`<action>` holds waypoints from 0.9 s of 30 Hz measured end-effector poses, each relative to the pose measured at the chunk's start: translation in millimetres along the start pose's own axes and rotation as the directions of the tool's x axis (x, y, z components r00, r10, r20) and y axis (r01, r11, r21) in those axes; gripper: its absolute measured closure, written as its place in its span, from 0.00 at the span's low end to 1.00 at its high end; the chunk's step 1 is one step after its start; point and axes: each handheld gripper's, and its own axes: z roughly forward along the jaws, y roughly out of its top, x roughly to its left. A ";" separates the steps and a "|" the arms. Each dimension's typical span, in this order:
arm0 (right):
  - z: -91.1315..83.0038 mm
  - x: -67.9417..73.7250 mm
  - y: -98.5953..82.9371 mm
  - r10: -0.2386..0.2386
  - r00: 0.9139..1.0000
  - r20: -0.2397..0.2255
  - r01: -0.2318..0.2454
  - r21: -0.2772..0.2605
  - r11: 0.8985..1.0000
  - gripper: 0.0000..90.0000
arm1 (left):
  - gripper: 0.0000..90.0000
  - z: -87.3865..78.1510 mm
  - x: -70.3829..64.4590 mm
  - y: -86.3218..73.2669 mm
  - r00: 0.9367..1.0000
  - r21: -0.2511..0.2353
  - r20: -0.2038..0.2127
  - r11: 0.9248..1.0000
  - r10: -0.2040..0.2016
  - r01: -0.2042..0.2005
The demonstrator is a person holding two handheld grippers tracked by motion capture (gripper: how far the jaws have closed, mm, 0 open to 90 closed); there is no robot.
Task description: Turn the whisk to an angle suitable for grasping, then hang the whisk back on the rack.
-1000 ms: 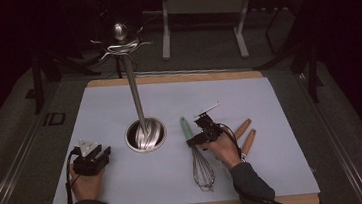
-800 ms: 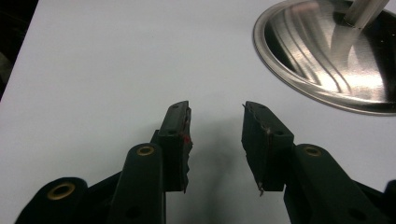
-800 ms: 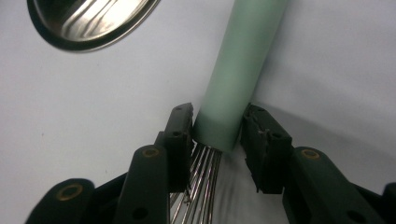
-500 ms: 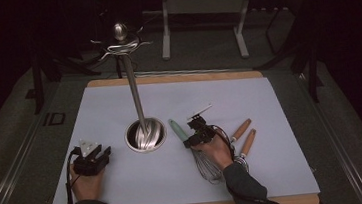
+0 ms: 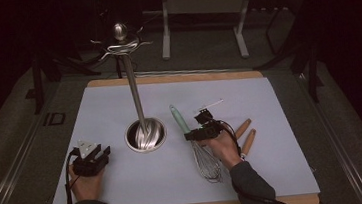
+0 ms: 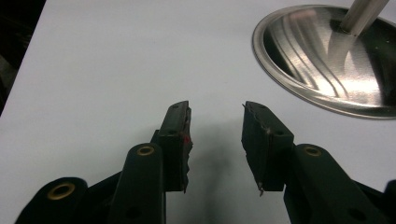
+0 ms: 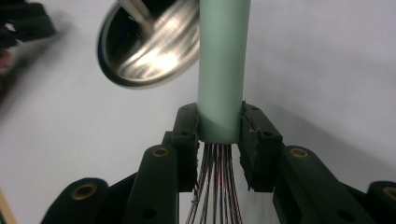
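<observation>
A whisk (image 5: 206,160) with a pale green handle (image 7: 223,65) and steel wires lies right of the stand. My right gripper (image 5: 198,130) is shut on the lower end of that handle (image 5: 179,119), where the wires begin; in the right gripper view the jaws clamp it from both sides. A metal stand (image 5: 133,91) rises from a round steel base (image 5: 145,135) in the middle of the white mat (image 5: 127,187), with hooks at its top. My left gripper (image 5: 94,158) rests on the mat left of the base (image 6: 327,60), open and holding nothing.
Two wooden handles (image 5: 246,135) lie on the mat just right of my right hand. The mat sits on a wooden board (image 5: 176,76) with dark floor and metal frame legs (image 5: 200,4) beyond it.
My right gripper has shifted left and turned with the whisk, so its green handle now points up-left, closer to the stand's base. The left gripper has stayed put.
</observation>
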 end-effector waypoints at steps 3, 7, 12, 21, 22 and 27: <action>-6.1 3.9 -0.6 -0.034 0.999 0.002 0.034 -0.028 0.999 0.77 | 0.69 -0.3 -0.5 -0.2 1.000 -0.004 -0.002 1.000 0.005 -0.005; -9.1 8.1 -1.9 -0.068 0.998 0.010 0.068 -0.045 0.997 0.77 | 0.69 -0.9 0.2 -0.5 1.000 -0.011 0.000 1.000 -0.003 0.003; -8.9 8.6 -1.7 -0.079 0.997 0.004 0.080 -0.042 0.996 0.77 | 0.69 -1.6 -0.1 -0.8 1.000 -0.018 0.001 1.000 -0.002 0.002; -10.4 10.2 -1.5 -0.089 0.996 -0.001 0.089 -0.046 0.995 0.77 | 0.68 -1.7 -0.1 -0.9 1.000 -0.019 -0.005 1.000 -0.004 0.003; -11.3 10.0 -1.2 -0.089 0.996 -0.001 0.089 -0.047 0.995 0.77 | 0.68 -1.7 -0.1 -0.9 1.000 -0.019 -0.005 1.000 -0.003 0.003; -16.6 11.1 -0.2 -0.078 0.997 -0.004 0.077 -0.054 0.996 0.77 | 0.68 -1.9 -0.3 -1.1 1.000 -0.023 -0.006 1.000 -0.001 0.001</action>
